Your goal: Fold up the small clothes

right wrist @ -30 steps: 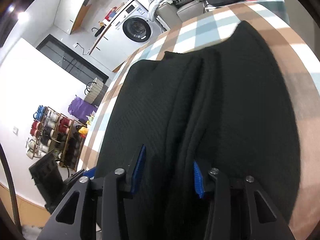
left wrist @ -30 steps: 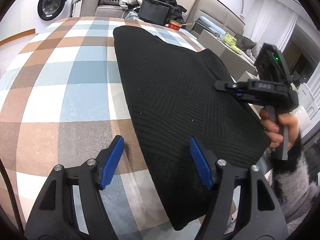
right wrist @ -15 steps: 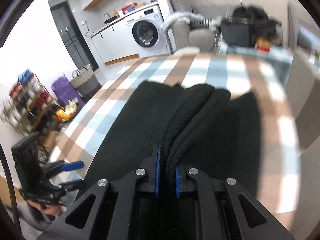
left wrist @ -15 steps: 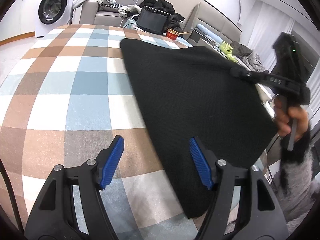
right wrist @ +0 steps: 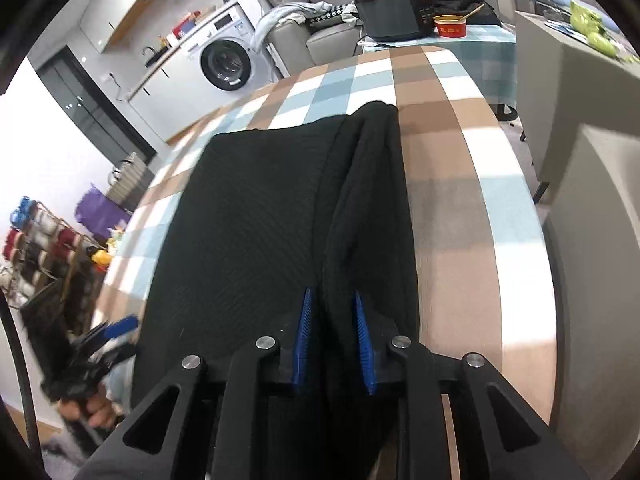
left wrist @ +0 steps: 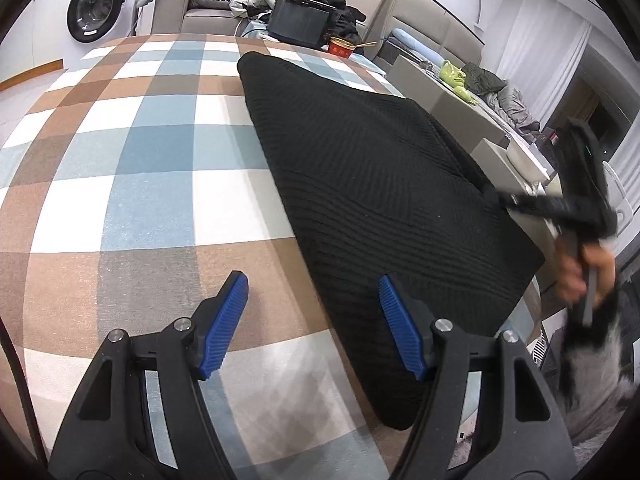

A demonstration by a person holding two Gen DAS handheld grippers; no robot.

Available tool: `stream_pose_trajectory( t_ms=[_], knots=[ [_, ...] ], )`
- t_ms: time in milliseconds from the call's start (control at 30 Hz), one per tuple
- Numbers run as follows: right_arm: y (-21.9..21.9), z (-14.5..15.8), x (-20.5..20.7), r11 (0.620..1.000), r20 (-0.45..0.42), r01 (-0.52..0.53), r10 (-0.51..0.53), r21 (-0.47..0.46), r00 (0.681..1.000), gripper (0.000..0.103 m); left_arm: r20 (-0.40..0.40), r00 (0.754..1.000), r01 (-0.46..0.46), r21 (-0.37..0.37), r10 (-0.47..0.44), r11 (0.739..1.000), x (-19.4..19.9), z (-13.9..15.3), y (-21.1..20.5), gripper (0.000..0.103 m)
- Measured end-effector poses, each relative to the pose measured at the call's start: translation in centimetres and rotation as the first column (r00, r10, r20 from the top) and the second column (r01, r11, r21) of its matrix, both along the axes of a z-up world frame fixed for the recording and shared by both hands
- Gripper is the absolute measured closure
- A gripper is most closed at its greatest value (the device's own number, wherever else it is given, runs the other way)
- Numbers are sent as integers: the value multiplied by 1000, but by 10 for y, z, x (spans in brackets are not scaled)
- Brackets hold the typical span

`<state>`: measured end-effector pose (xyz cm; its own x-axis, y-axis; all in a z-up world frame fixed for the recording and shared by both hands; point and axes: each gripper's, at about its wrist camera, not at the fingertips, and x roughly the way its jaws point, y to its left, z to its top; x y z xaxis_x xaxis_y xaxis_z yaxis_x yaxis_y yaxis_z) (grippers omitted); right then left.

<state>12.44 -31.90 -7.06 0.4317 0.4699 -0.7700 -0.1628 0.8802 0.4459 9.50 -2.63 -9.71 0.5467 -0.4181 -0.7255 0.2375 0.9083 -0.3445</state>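
Note:
A black knitted garment (left wrist: 372, 184) lies folded on the checked tablecloth (left wrist: 152, 160). It also shows in the right wrist view (right wrist: 256, 216). My left gripper (left wrist: 312, 320) is open and empty, low over the cloth at the garment's near left edge. My right gripper (right wrist: 332, 332) is shut on a bunched fold of the garment at its right edge. It appears blurred in the left wrist view (left wrist: 504, 200), where it holds that edge slightly raised.
A washing machine (left wrist: 96, 4) and a sofa with clothes stand behind the table. A black case (left wrist: 300, 20) and a red bowl (left wrist: 340, 46) sit past the far edge. A grey cabinet (left wrist: 460, 108) stands to the right. The table edge runs close beside my right gripper.
My right gripper closed on the garment's right edge and pulled it outward and up. The garment shifted on the cloth. My left gripper stayed open in place.

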Motion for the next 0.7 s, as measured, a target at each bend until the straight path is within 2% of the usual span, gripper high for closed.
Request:
stream_pose_trajectory(
  t_ms=[100, 200, 267, 433, 533, 600, 700],
  knots=[
    [-2, -5, -35, 996, -7, 5, -4, 84, 1000, 81, -3, 1000, 22, -1, -22, 1000, -3, 0, -6, 37],
    [4, -5, -59, 999, 25, 4, -5, 50, 1000, 81, -6, 999, 40, 11, -40, 999, -4, -2, -11, 37],
    [9, -8, -67, 1000, 18, -10, 10, 21, 1000, 82, -9, 999, 41, 14, -41, 999, -5, -3, -11, 37],
    [14, 2, -67, 998, -13, -37, 37, -43, 999, 77, -3, 1000, 30, 41, -30, 999, -5, -3, -10, 36],
    [15, 15, -71, 997, 74, -23, 28, -73, 997, 60, 4, 999, 33, 57, -33, 998, 3, -4, -16, 36],
    [13, 14, -59, 997, 92, 7, 0, -75, 996, 59, 7, 999, 48, 99, -48, 994, 11, -4, -27, 36],
    [9, 4, -37, 996, 74, 59, -54, -67, 996, 59, 7, 996, 83, 135, -84, 987, 23, -4, -42, 36]
  ],
)
